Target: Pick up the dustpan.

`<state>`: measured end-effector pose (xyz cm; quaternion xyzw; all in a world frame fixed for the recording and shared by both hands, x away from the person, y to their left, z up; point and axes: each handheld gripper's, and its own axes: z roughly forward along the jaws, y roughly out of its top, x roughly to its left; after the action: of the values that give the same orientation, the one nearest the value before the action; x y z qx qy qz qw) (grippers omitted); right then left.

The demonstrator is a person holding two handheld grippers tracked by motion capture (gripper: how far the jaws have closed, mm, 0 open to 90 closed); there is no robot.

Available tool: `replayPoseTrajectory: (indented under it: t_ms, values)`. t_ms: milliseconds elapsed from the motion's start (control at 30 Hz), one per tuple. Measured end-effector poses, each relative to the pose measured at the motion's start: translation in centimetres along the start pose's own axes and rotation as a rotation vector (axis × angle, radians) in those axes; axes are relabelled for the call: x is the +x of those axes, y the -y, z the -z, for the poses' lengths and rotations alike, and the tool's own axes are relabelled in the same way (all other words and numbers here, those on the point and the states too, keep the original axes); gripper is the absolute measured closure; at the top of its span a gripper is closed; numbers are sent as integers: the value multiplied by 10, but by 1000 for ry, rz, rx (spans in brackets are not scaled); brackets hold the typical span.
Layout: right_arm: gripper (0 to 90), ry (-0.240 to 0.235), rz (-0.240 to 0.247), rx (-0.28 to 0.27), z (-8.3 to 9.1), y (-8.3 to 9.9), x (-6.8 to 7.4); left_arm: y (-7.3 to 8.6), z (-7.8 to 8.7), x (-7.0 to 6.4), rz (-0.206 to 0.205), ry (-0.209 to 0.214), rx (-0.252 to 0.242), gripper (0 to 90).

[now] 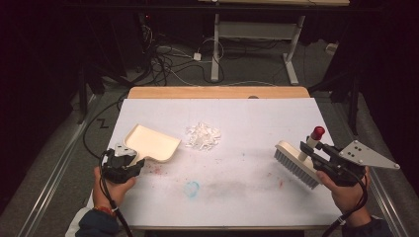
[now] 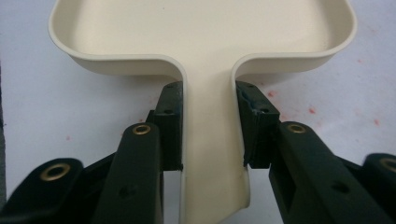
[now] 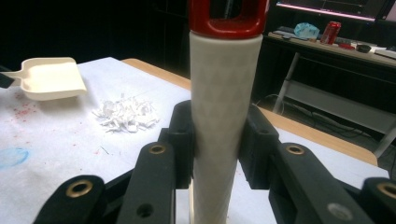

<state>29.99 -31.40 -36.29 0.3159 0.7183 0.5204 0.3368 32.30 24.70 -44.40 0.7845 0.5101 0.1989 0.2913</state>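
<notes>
Cream dustpan (image 1: 152,142) at ten o'clock on the white worktop (image 1: 237,192), handle clenched in left tongs (image 2: 208,123), front lip cut off up close; brush (image 1: 296,163) at three o'clock, bristles hidden behind right tongs (image 3: 218,140) grasping its red-capped handle; paper scraps (image 1: 202,136) between.

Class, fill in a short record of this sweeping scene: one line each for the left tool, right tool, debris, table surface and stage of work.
Left tool: left tool shut on the handle of the cream dustpan
Right tool: right tool shut on the handle of the hand brush
Debris: pile of white scraps, apart from pan and brush
Table surface: white table cover with red and blue smudges
Stage of work: scraps not yet swept into the dustpan
</notes>
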Motion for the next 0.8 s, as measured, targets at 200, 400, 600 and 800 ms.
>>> replayPoseTrajectory:
  t_ms: [200, 400, 600, 800]
  values:
    - [701, 5, -6, -3, 1, -1, -1, 6, 7, -6, -42, 28, 3, 639]
    - [701, 13, -8, -8, 0, -3, -2, 15, 11, -13, -81, 77, 7, 638]
    - [701, 23, -7, -1, -7, -4, -6, 21, 12, -21, -107, 120, 19, 638]
    - [701, 17, -10, -3, -13, -6, -6, 24, 15, -29, -142, 138, 23, 638]
